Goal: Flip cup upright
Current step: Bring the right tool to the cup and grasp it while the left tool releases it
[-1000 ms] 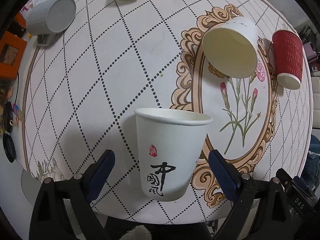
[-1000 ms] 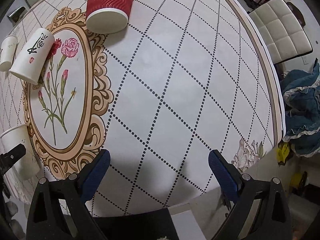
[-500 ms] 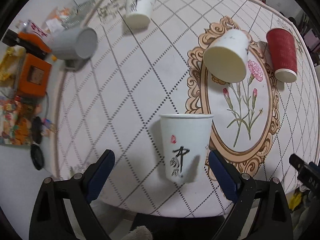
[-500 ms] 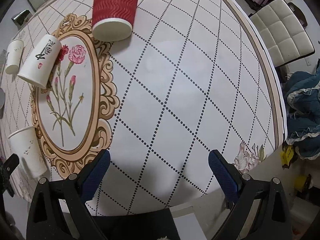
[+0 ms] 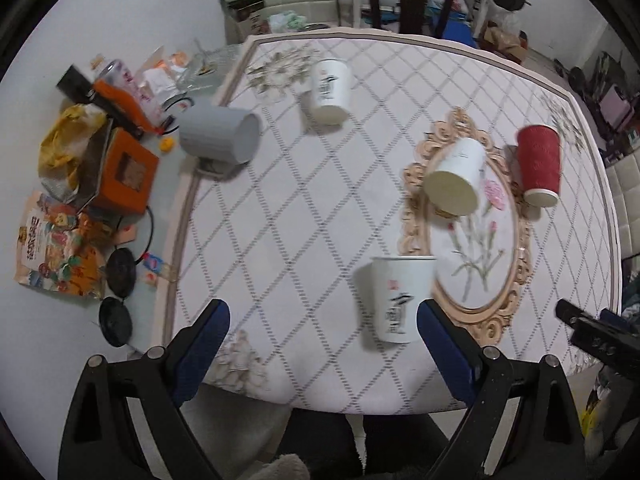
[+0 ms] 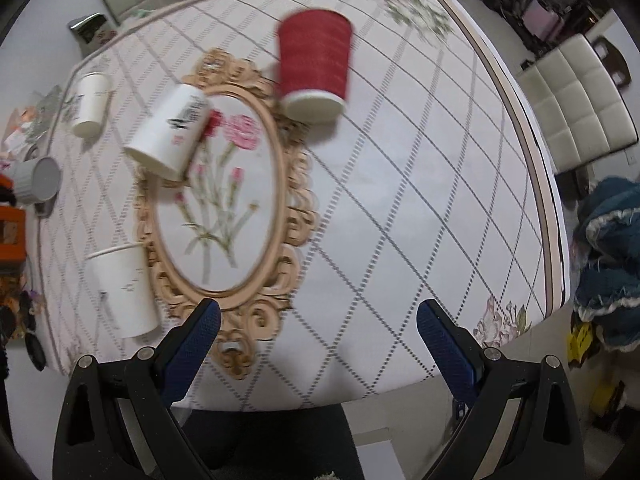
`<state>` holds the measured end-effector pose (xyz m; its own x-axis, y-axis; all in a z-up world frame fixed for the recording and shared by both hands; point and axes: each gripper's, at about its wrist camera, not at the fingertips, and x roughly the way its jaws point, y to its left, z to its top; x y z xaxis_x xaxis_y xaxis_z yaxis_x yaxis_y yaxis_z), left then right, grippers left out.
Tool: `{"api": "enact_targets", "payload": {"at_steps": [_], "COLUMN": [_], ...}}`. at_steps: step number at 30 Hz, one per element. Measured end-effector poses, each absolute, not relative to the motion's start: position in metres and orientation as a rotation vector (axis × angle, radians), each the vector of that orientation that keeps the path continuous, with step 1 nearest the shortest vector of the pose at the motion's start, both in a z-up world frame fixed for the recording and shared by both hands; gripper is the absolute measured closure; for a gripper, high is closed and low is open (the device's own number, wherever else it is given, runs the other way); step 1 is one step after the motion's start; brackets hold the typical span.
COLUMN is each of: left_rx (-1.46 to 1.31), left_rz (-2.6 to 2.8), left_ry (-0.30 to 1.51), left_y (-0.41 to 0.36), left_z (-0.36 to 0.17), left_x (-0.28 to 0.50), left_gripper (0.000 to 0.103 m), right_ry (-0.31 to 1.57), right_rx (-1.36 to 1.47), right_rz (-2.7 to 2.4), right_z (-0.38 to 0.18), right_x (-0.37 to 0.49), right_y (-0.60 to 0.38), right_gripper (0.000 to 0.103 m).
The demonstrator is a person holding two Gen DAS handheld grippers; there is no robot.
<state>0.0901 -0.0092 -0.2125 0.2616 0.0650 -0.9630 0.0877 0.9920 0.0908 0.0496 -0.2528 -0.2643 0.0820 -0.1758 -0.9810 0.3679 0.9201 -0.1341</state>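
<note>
With the white cup [image 5: 400, 300] apparently upright on the desk [image 5: 320, 208], pulled back empty, wide-open left hand-held gripper [image 5: 322, 328].

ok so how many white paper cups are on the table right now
3. One upright cup stands near the front edge, one tipped cup lies on the floral oval, and one far cup sits toward the back left. None seems hidden.

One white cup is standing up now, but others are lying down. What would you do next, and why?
Probably bring the open right gripper forward toward the red cup, which lies on its side with its mouth facing the camera. Both grippers are empty, and the upright white cup already stands free near the table edge.
</note>
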Motion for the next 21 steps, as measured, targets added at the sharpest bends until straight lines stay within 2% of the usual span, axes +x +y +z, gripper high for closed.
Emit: {"api": "enact_targets", "payload": {"at_steps": [8, 17, 21], "left_rx": [0.155, 0.177, 0.194], "left_rz": [0.084, 0.089, 0.063], "left_ry": [1.382, 1.465, 1.489], "left_y": [0.069, 0.113, 0.116], "left_z": [-0.258, -0.31, -0.323], "left_x": [0.097, 0.099, 0.1], "left_gripper": [0.007, 0.008, 0.007], "right_ry": [1.47, 1.52, 1.574], "right_rx": [0.053, 0.0, 0.058], "right_rz": [-0.324, -0.284, -0.271], "right_z": [-0.262, -0.306, -0.333], "right_x": [0.083, 0.113, 0.123], "right_y": [-0.176, -0.106, -0.095], "right_gripper": [0.003, 0.004, 0.013]}}
